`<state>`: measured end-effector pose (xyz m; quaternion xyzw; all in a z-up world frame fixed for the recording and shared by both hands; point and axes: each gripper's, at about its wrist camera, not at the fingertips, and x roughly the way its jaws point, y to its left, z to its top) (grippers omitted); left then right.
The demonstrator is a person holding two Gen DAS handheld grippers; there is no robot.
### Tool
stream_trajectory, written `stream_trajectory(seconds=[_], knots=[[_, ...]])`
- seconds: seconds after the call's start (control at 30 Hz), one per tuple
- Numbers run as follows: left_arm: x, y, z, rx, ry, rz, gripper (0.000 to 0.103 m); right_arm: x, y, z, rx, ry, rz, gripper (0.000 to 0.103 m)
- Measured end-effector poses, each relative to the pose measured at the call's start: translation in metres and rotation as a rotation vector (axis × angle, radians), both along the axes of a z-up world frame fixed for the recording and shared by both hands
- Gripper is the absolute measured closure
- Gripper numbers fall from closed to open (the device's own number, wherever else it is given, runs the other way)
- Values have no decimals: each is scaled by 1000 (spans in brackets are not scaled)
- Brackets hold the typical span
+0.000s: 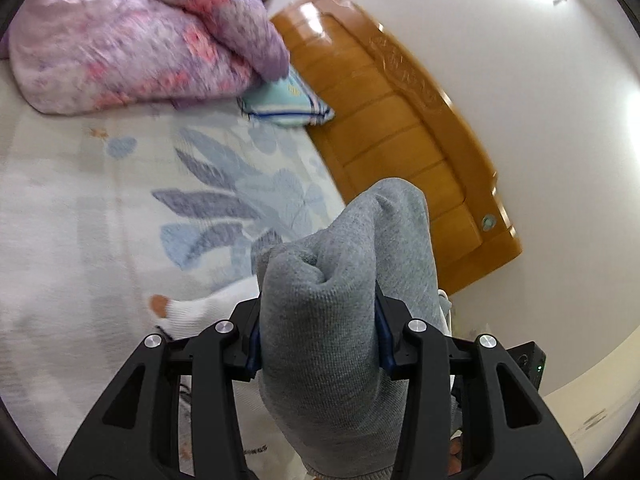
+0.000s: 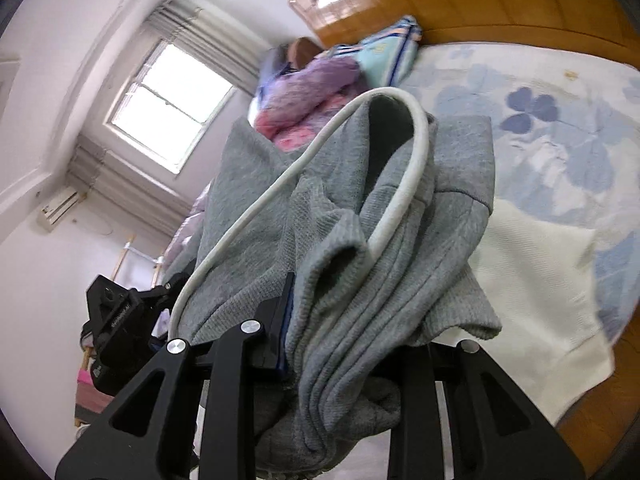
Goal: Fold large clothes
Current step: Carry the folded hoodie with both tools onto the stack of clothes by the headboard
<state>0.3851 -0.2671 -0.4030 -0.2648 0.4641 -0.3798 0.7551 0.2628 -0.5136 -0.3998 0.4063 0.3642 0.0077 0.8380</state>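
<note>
Lifting: grey knit sweatshirt (image 1: 340,320) pinched in left gripper (image 1: 318,328), bunched in clenched right gripper (image 2: 344,320).
Technique: spread grippers apart, lower flat onto floral bedsheet (image 1: 120,200).
Risk: white cord (image 2: 400,184) snagging.

I see the grey knit sweatshirt (image 1: 340,320) bunched in thick folds, lifted above the bed, its white-trimmed neckline (image 2: 400,184) gaping open.

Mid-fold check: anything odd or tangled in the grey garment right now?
Yes. A white cord loops over the bunched grey sweatshirt held in the right claw, so it may snag. The left claw grips a wad.
</note>
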Motion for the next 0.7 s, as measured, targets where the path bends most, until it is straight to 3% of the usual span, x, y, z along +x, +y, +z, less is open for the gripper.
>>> stream_trajectory(seconds=[0.07, 0.17, 0.27, 0.4, 0.53, 0.7], knots=[[3, -22, -30, 37, 36, -28, 58, -7, -17, -31, 17, 51, -26, 79], [14, -52, -93, 173, 170, -58, 53, -14, -38, -85, 56, 199, -33, 78], [19, -59, -113, 220, 184, -37, 42, -13, -41, -118, 138, 286, -19, 67], [32, -61, -115, 240, 224, -18, 40, -18, -44, -104, 94, 321, 13, 56], [27, -63, -98, 270, 227, 0, 33, -36, -49, -88, 13, 418, 95, 55], [14, -25, -52, 226, 192, 153, 25, -34, -40, -46, -352, 498, 272, 55]])
